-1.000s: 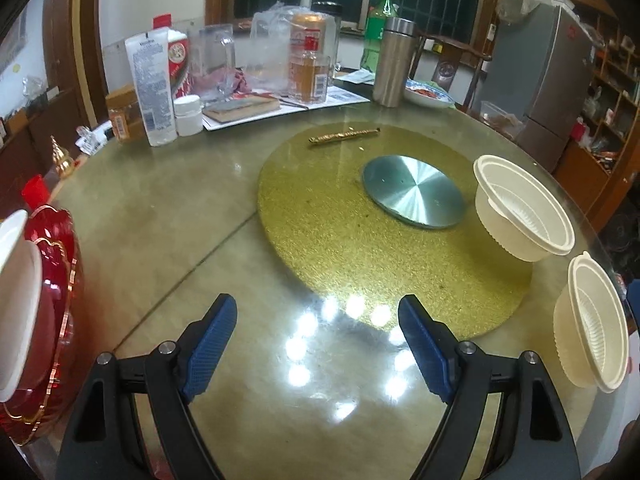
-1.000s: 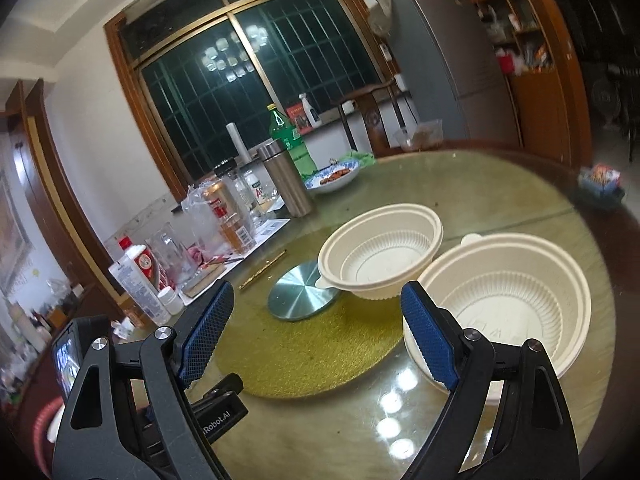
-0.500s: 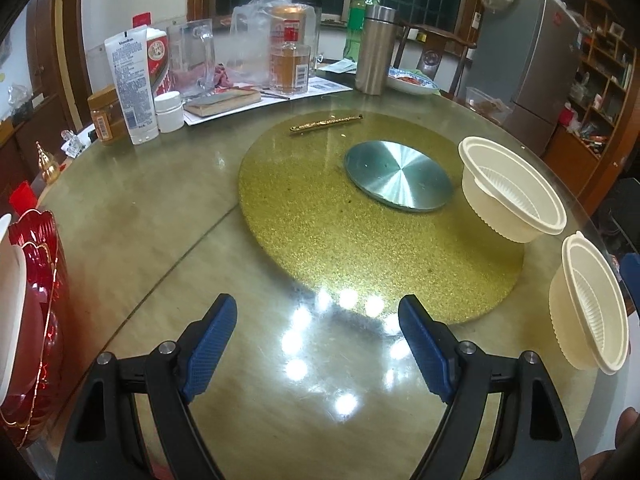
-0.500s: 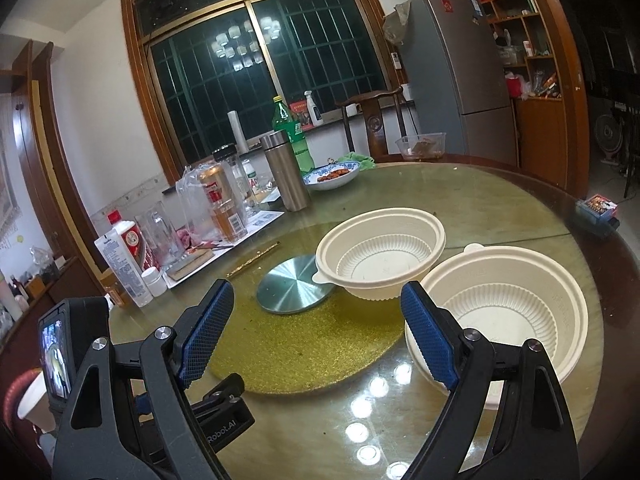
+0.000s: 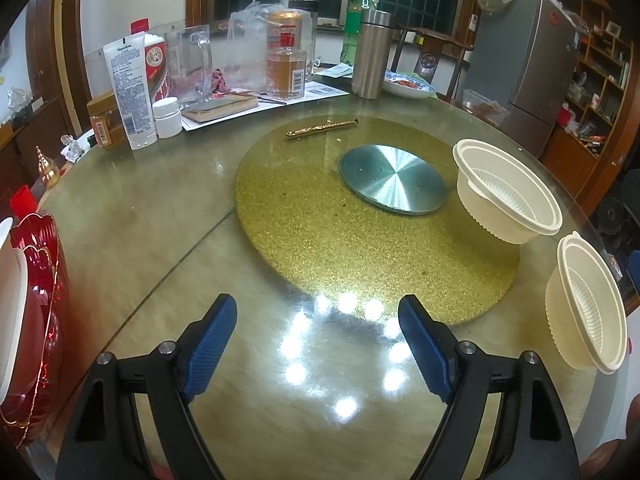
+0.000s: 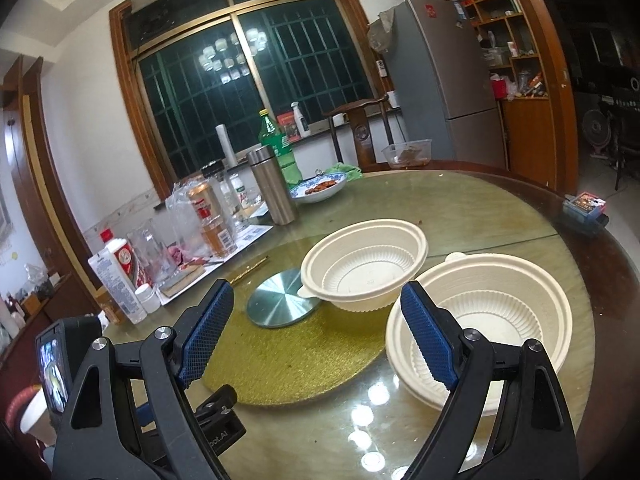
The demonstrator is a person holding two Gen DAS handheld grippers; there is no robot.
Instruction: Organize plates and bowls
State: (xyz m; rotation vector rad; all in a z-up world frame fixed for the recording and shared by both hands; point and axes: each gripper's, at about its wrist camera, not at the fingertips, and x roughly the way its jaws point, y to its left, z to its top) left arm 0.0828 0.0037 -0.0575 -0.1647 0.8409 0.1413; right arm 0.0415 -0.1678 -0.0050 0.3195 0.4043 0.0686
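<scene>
Two cream plastic bowls stand on the round glass table. The far bowl (image 5: 506, 190) (image 6: 366, 264) sits on the gold turntable's right edge. The near bowl (image 5: 586, 302) (image 6: 486, 322) sits beside it near the table's edge. A red plate (image 5: 38, 320) with a white dish (image 5: 10, 312) on it lies at the far left. My left gripper (image 5: 316, 344) is open and empty above bare glass. My right gripper (image 6: 316, 336) is open and empty, its right finger (image 6: 426, 338) in front of the near bowl's left rim.
The gold turntable (image 5: 320, 220) has a steel disc (image 5: 394, 178) and a gold pen (image 5: 322, 128) on it. Bottles, a tube, jars, a steel flask (image 5: 372, 54) and a plate of food (image 6: 320, 188) crowd the far side. The left gripper's body (image 6: 60, 364) shows at the right wrist view's lower left.
Both grippers have shifted slightly; the left view's table has drifted and the right view now looks a little lower toward the bowls. Nothing was grasped or moved.
</scene>
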